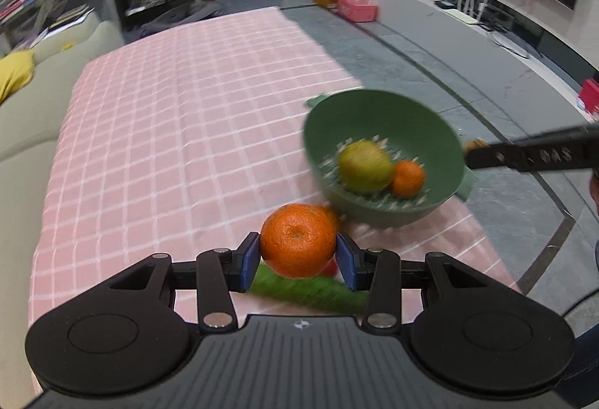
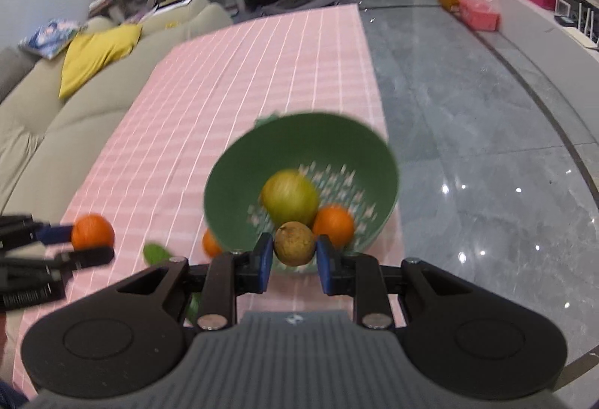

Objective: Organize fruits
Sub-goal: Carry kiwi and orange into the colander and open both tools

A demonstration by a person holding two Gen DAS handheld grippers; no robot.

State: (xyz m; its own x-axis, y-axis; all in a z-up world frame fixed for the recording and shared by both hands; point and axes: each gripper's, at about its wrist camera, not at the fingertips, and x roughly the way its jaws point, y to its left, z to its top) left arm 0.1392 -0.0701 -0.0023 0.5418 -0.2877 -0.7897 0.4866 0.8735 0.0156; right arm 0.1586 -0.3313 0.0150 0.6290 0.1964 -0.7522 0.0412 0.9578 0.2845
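My left gripper [image 1: 298, 257] is shut on an orange [image 1: 298, 240] and holds it above the pink checked tablecloth [image 1: 168, 132]. The green colander bowl [image 1: 385, 132] stands to its right, with a green apple [image 1: 365, 166] and a small orange [image 1: 408, 178] inside. My right gripper [image 2: 294, 253] is shut on a brown round fruit [image 2: 294, 243] just in front of the bowl [image 2: 299, 143]. In the right wrist view the left gripper [image 2: 69, 244] and its orange [image 2: 92, 231] show at the left. Another orange [image 2: 211, 243] lies on the cloth beside the bowl.
A green leafy object [image 1: 310, 291] lies on the cloth under my left gripper. A beige sofa [image 2: 48, 132] with a yellow cushion [image 2: 99, 53] runs along the table's left side. The table's right edge drops to a grey floor [image 2: 468, 132].
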